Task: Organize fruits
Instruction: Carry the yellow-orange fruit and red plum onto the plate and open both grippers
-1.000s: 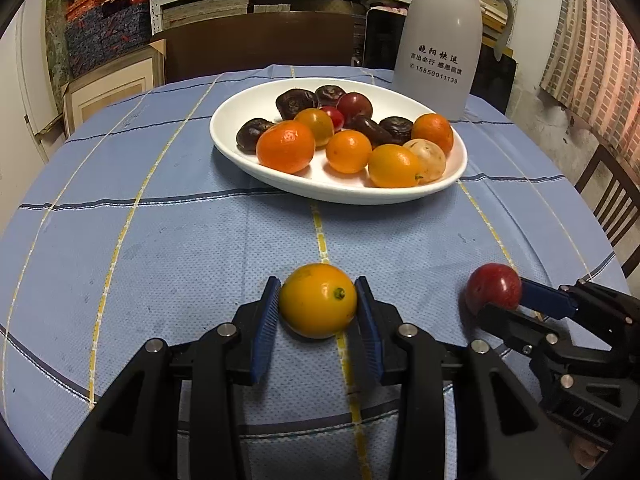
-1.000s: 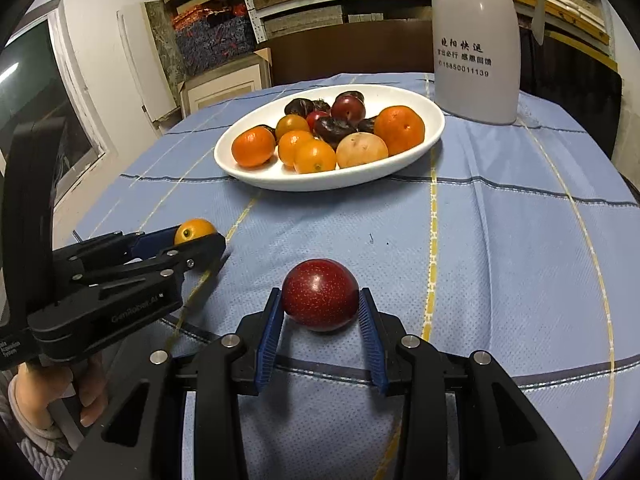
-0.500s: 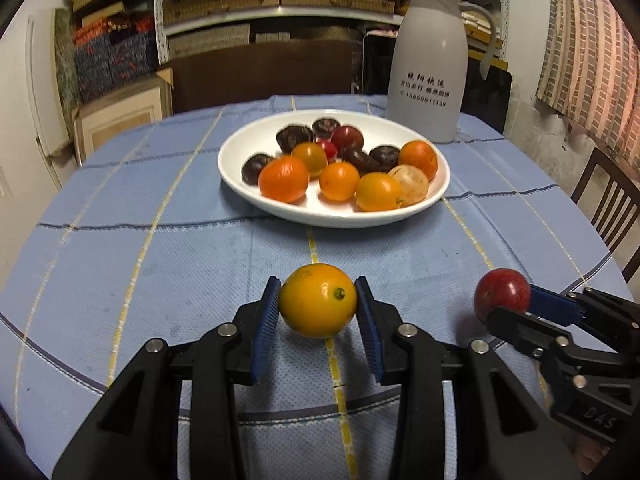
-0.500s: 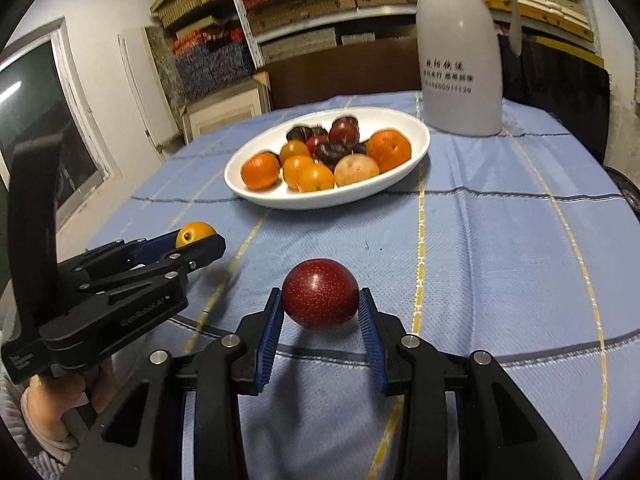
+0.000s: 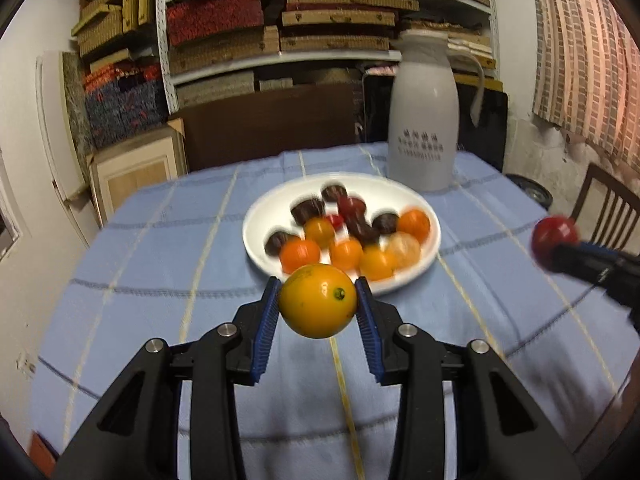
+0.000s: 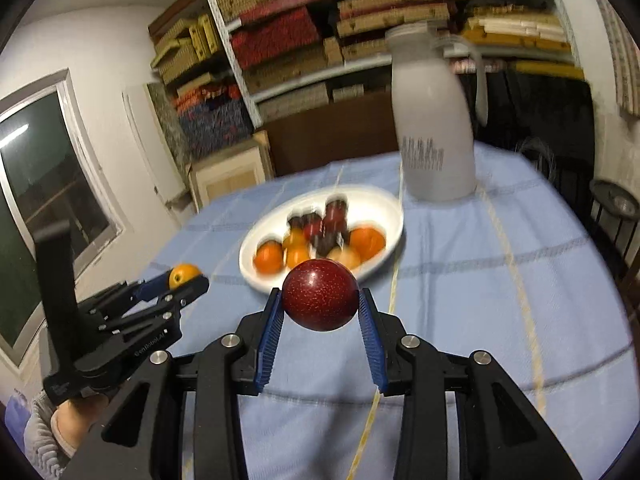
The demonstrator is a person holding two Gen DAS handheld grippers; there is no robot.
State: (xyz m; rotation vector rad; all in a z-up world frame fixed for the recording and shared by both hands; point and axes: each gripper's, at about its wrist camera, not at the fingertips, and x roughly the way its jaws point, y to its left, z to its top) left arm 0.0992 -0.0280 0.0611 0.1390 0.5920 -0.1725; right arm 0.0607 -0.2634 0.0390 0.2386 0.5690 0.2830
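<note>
My left gripper [image 5: 317,306] is shut on a small orange [image 5: 317,301], held in the air above the blue tablecloth. My right gripper [image 6: 320,308] is shut on a dark red speckled plum [image 6: 320,294], also lifted off the cloth. In the left wrist view the right gripper [image 5: 554,254] shows at the right edge with the plum [image 5: 554,234]. The right wrist view shows the left gripper [image 6: 188,280] at the left with the orange [image 6: 183,274]. Beyond both, a white plate [image 5: 420,276] [image 6: 256,276] holds several oranges and dark fruits.
A tall white jug [image 5: 424,120] [image 6: 434,132] stands behind the plate on the round table [image 5: 160,264]. A wooden chair [image 5: 604,212] is at the table's right side. Shelves of stacked boxes [image 5: 280,32] fill the back wall. A hand [image 6: 76,420] holds the left gripper.
Both grippers have risen off the cloth with their fruits. The plate and jug now sit lower and farther away in both views.
</note>
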